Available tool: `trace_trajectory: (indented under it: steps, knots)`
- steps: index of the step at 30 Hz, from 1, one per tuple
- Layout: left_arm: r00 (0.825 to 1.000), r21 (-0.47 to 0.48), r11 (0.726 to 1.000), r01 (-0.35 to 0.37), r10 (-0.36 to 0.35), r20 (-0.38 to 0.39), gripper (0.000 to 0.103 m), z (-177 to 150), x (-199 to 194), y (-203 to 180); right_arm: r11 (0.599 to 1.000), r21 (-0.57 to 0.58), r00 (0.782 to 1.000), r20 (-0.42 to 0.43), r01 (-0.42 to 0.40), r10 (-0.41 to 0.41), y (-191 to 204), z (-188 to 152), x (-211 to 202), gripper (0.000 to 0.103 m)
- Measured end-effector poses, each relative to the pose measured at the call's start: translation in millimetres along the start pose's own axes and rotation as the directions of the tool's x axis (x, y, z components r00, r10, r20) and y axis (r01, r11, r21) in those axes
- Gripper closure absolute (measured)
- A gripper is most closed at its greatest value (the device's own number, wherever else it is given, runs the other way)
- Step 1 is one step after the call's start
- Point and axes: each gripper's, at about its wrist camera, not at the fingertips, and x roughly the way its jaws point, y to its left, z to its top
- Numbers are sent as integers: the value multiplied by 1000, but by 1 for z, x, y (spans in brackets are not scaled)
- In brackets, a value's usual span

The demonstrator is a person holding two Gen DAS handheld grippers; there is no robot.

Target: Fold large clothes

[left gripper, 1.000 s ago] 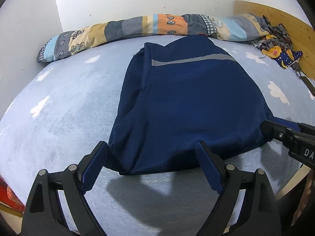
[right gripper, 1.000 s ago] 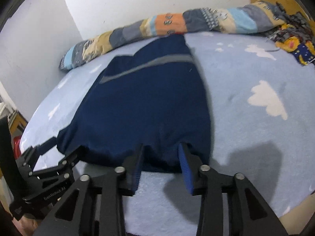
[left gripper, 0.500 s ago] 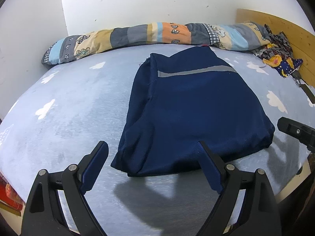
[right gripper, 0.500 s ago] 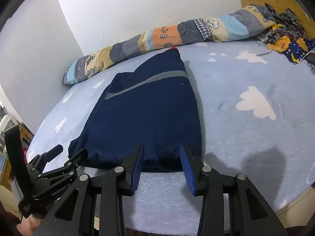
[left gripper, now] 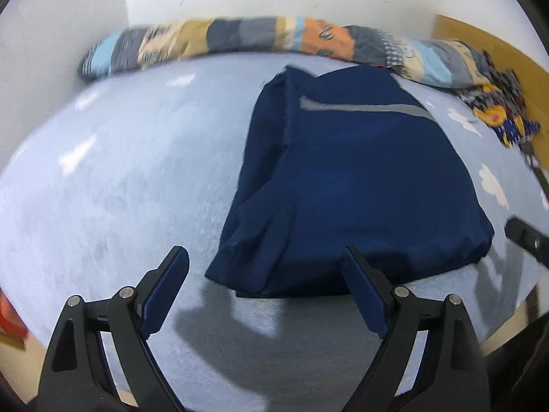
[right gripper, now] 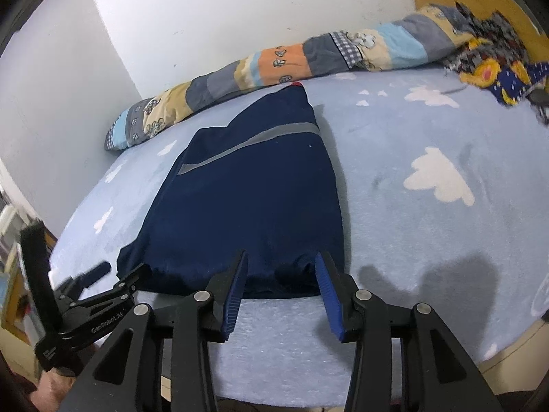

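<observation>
A navy blue garment [left gripper: 353, 185] with a grey stripe lies folded lengthwise on the light blue bed; it also shows in the right wrist view [right gripper: 247, 206]. My left gripper [left gripper: 264, 267] is open and empty, held just short of the garment's near left corner. My right gripper [right gripper: 279, 274] is open and empty, its fingertips just above the garment's near hem without gripping it. The left gripper also shows at the lower left of the right wrist view [right gripper: 103, 288]. A tip of the right gripper shows at the right edge of the left wrist view [left gripper: 525, 237].
A patchwork bolster [right gripper: 274, 65] lies along the white wall at the back. A heap of patterned clothes [right gripper: 494, 65] sits at the far right by a wooden headboard [left gripper: 494, 44]. The bed's cloud-print cover [right gripper: 435, 178] stretches right of the garment. The bed's front edge [right gripper: 514, 353] is close.
Both grippers have pulled back and up from the garment's near hem. The left gripper has shifted to the left. The garment lies still.
</observation>
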Motion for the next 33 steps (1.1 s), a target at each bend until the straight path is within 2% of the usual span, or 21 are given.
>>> trace_trajectory:
  steps: [2, 5, 7, 8, 10, 12, 13, 15, 22, 25, 27, 29, 31, 33]
  knots:
    - [999, -69, 997, 26, -28, -33, 13, 2, 8, 12, 999, 38, 1000, -15, -1, 1, -7, 0, 3, 53]
    - [994, -100, 994, 47, -57, -91, 10, 2, 23, 19, 999, 43, 998, -55, 30, -27, -12, 0, 14, 53]
    - [996, -115, 993, 36, -45, -77, 11, 3, 18, 20, 998, 49, 990, -139, 26, -19, -15, -5, 30, 53]
    - [998, -114, 993, 35, -42, -54, 11, 4, 12, 20, 998, 54, 988, -150, 27, -19, -15, -6, 32, 53]
    - [998, -115, 991, 68, -66, 22, 11, 10, -9, 21, 998, 50, 995, -95, 29, -24, -13, -3, 19, 53]
    - [992, -110, 990, 83, -72, 101, 11, 13, -27, 24, 999, 27, 1000, 15, 20, -20, -9, 4, -4, 53]
    - [989, -102, 992, 80, -66, 130, 11, 15, -33, 24, 1000, 15, 998, 64, 24, -25, -7, 6, -14, 53]
    - [987, -89, 995, 41, -27, 161, 11, 16, -38, 25, 999, 17, 995, 91, 33, -34, -7, 7, -18, 50]
    - [998, -75, 997, 27, -22, 66, 11, 13, -9, 19, 998, 37, 997, 56, 53, -55, -13, 13, 5, 52]
    - [1000, -31, 999, -24, 23, -10, 11, 10, 15, 12, 999, 37, 999, -20, 30, -29, -13, 10, 26, 53]
    - [998, -23, 999, -30, 29, -50, 9, 9, 26, 11, 999, 32, 996, -86, 32, -29, -12, 6, 42, 54]
    - [998, -44, 999, -19, 16, -58, 8, 11, 27, 14, 999, 33, 995, -100, 30, -26, -13, 6, 45, 52]
    - [999, -49, 999, -13, 11, -52, 8, 18, 18, 16, 999, 39, 995, -99, 30, -26, -12, 10, 37, 55]
    - [999, -71, 997, 43, -44, -10, 8, 28, 6, 20, 999, 48, 999, -37, -2, 4, -10, 19, 19, 55]
